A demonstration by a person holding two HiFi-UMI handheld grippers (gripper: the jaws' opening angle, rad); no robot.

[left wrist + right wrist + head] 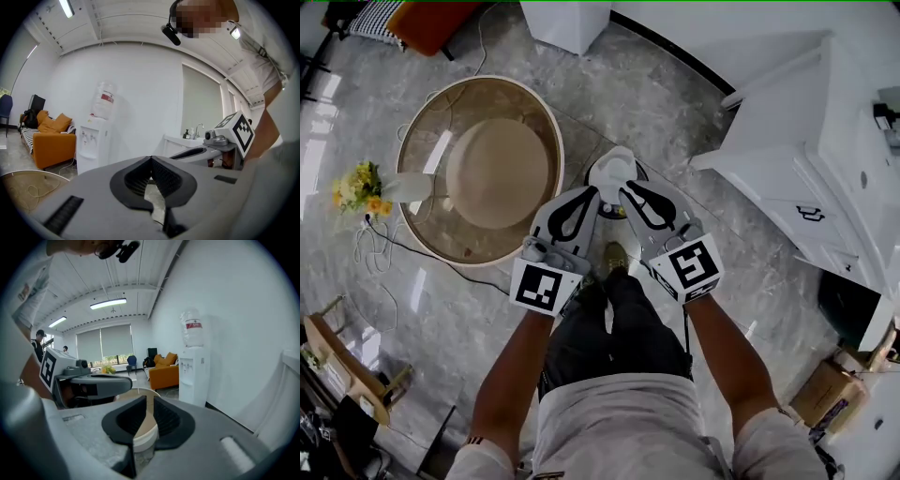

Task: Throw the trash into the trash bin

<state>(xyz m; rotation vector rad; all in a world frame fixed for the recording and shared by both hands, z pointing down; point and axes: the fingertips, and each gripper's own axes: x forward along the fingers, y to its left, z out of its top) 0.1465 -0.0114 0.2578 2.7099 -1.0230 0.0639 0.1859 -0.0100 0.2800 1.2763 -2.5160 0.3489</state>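
Both grippers are held up side by side in front of the person. In the head view their tips converge above a small round bin (pixel 614 178) on the floor, white on top over a dark rim. No loose trash shows in any view. My left gripper (pixel 596 193) has its jaws together at the tips and holds nothing; the left gripper view confirms this (pixel 151 161). My right gripper (pixel 624 190) stands with only a narrow slit between its pads (pixel 145 401). Nothing is gripped there; the round table shows through the gap.
A round glass-topped table (pixel 422 225) stands to the left, with yellow flowers (pixel 360 187) beside it. White cabinets (pixel 825 159) fill the right. A water dispenser (pixel 96 140) and an orange sofa (pixel 51 140) stand by the far wall. A shoe (pixel 615 255) is below the grippers.
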